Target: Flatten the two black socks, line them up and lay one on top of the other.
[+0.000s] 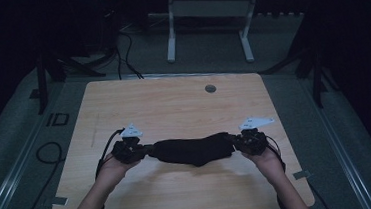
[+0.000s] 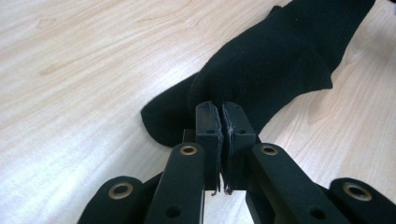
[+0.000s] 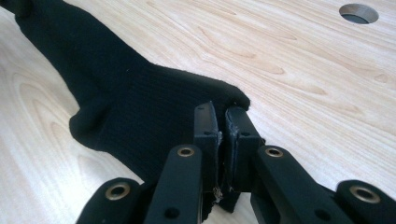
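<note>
A black sock (image 1: 192, 150) hangs stretched between my two grippers above the wooden table (image 1: 173, 100), sagging a little in its middle. My left gripper (image 1: 149, 149) is shut on the sock's left end; in the left gripper view the sock (image 2: 271, 65) runs away from the pinched jaws of that gripper (image 2: 221, 109). My right gripper (image 1: 232, 140) is shut on the other end. In the right gripper view the knit fabric (image 3: 126, 102) is clamped between the jaws of the right gripper (image 3: 221, 114). A hand holds each gripper from below.
A round cable hole (image 1: 210, 88) sits near the table's far edge and shows at the top right of the right gripper view (image 3: 358, 13). Cables (image 1: 49, 150) lie on the floor at the left. A white desk frame (image 1: 207, 22) stands beyond the table.
</note>
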